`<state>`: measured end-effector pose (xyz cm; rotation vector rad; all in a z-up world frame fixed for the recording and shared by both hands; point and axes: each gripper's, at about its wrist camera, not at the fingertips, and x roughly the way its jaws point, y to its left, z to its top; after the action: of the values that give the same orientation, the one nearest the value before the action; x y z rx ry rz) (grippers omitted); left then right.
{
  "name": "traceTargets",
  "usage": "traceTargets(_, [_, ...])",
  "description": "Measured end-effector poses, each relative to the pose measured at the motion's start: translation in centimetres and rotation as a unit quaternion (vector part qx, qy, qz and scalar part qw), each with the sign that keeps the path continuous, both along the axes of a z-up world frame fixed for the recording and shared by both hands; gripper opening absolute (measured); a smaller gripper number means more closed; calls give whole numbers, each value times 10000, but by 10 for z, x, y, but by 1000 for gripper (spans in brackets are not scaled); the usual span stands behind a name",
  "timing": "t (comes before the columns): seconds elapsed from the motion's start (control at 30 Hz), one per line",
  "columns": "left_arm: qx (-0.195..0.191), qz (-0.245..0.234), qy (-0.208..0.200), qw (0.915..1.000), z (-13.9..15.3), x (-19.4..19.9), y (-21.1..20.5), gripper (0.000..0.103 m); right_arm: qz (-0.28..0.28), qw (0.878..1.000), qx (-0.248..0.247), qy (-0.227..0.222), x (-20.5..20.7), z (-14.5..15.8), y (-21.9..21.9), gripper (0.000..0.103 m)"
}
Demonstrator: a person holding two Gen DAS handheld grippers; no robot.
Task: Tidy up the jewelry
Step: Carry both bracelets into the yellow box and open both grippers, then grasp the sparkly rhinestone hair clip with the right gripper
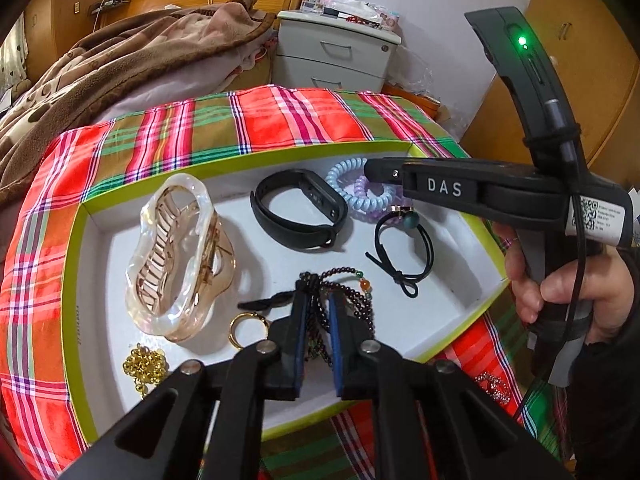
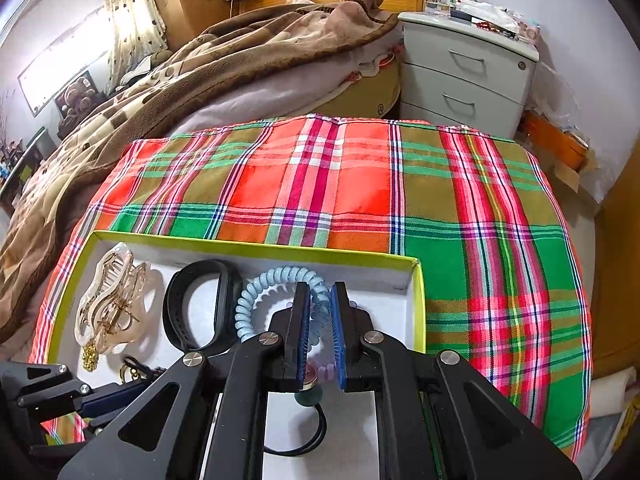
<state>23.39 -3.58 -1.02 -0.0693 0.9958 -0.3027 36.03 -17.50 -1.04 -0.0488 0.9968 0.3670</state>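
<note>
While tray holds claw clip, black band, left gripper straddles bead bracelet, right gripper straddles blue coil tie, grips unclear.

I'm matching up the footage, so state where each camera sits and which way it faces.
Left wrist: on left gripper, angled down at dark bead bracelet in green-rimmed white box; right gripper and a hand show.
Right wrist: on right gripper, angled down at blue coil hair tie.
Shared: box, clear claw clip, black wristband.
</note>
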Motion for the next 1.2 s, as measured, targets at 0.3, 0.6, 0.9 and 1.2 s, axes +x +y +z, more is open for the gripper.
traceTargets(0.3, [21, 48, -4, 10000, 3, -2, 0, 28, -24, 10000, 51, -29, -4, 3, -1, 15])
traceTargets(0.6, [56, 33, -75, 10000, 9, -6, -3, 39, -68, 9999, 127, -67, -7, 8, -5, 27])
traceTargets(0.9, [137, 89, -195, 9997, 19, -16, -4, 44, -122, 9992, 310, -225, -22, 20, -9, 30])
traceTargets(1.2, [477, 344, -545, 9968, 36, -50, 1, 47, -179, 9971, 560, -486, -62, 44, -19, 40])
